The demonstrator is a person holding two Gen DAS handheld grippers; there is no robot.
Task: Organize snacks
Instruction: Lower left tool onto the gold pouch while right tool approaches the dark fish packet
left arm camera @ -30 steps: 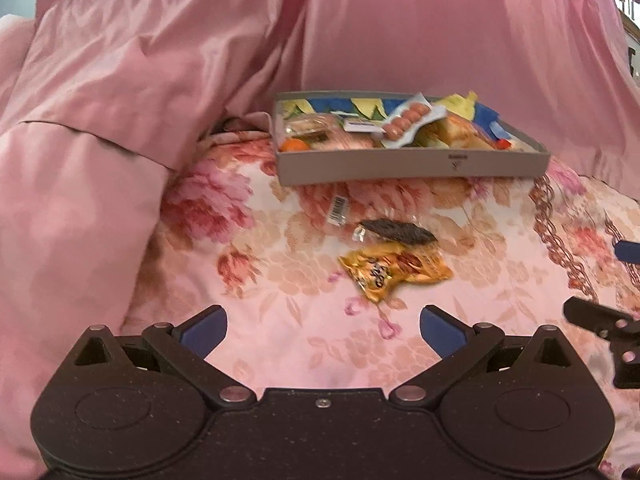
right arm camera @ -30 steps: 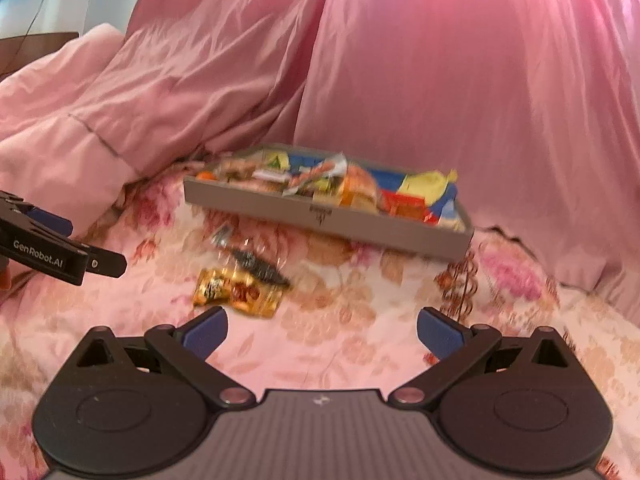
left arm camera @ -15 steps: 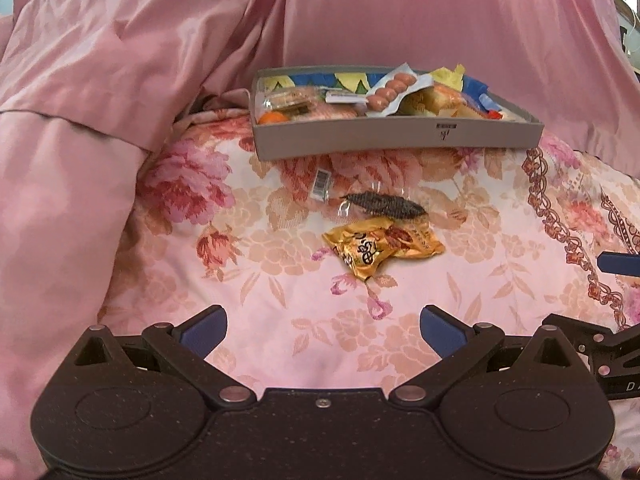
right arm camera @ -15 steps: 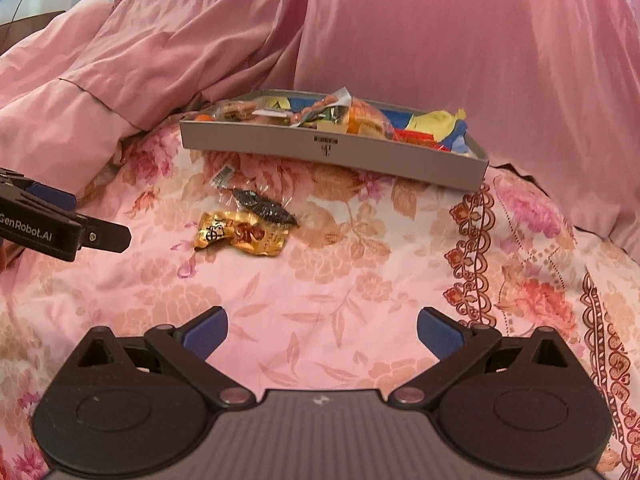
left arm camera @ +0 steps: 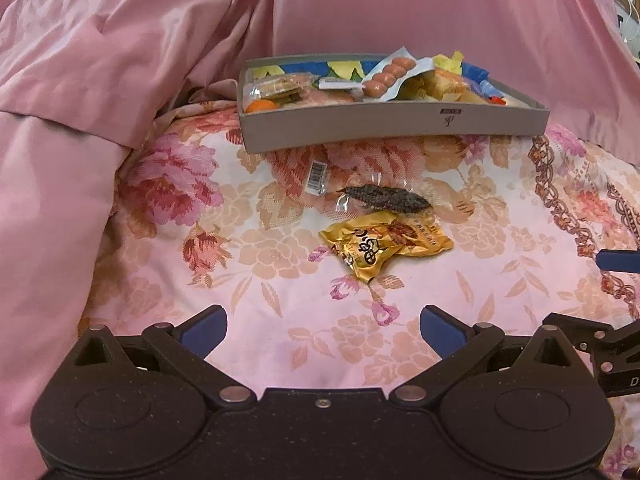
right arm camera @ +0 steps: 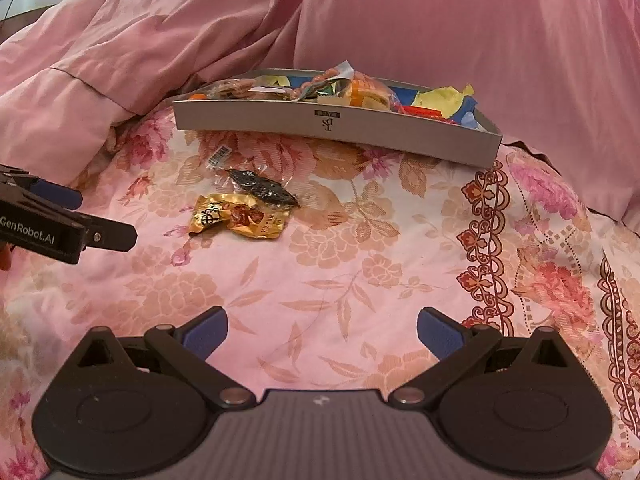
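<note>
A grey snack box (left arm camera: 392, 125) full of several wrapped snacks sits at the back of a floral bedspread; it also shows in the right wrist view (right arm camera: 336, 123). In front of it lie a clear packet with a dark snack (left arm camera: 380, 197) (right arm camera: 262, 190) and a crumpled gold packet (left arm camera: 386, 242) (right arm camera: 240, 215). My left gripper (left arm camera: 323, 330) is open and empty, short of the gold packet. My right gripper (right arm camera: 322, 332) is open and empty, to the right of and nearer than both packets.
Pink quilt folds (left arm camera: 60, 152) rise at the left and a pink drape (right arm camera: 480, 28) hangs behind the box. The floral bedspread (right arm camera: 360, 264) spreads out to the right. The left gripper's side shows in the right wrist view (right arm camera: 60, 226).
Both grippers have dropped lower and come closer to the bedspread. The box and the two packets have not moved. Both grippers stay open.
</note>
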